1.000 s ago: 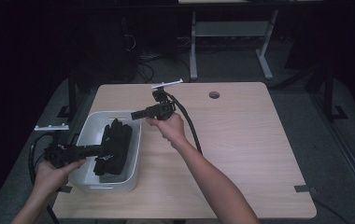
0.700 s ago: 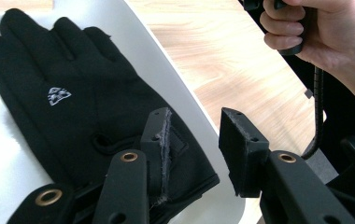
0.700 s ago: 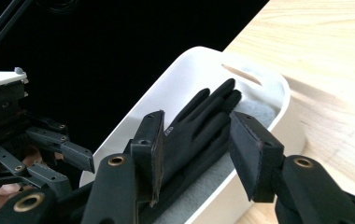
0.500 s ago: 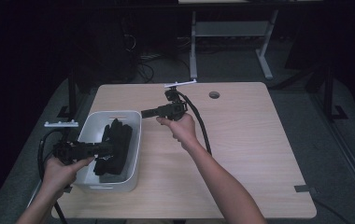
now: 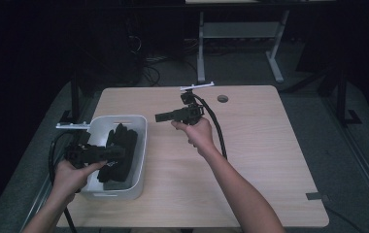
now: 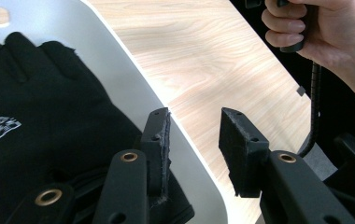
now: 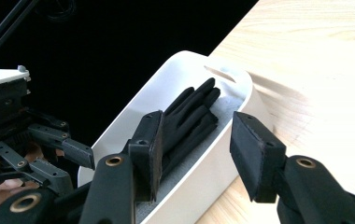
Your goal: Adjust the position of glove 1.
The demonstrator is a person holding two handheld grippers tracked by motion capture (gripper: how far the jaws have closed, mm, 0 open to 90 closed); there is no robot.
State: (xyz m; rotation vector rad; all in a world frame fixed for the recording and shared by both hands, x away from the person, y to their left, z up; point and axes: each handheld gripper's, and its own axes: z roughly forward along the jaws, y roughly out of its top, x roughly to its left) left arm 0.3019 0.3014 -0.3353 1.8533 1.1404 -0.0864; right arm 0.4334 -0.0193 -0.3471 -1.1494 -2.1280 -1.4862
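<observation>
The black gloves (image 5: pixel 118 153) lie in the white bin (image 5: pixel 141 145), put away it seems, so the left gripper (image 5: pixel 119 151) waits open over them and the right gripper (image 5: pixel 159 117), just opening wider, hangs empty above the table (image 5: pixel 270 145).
</observation>
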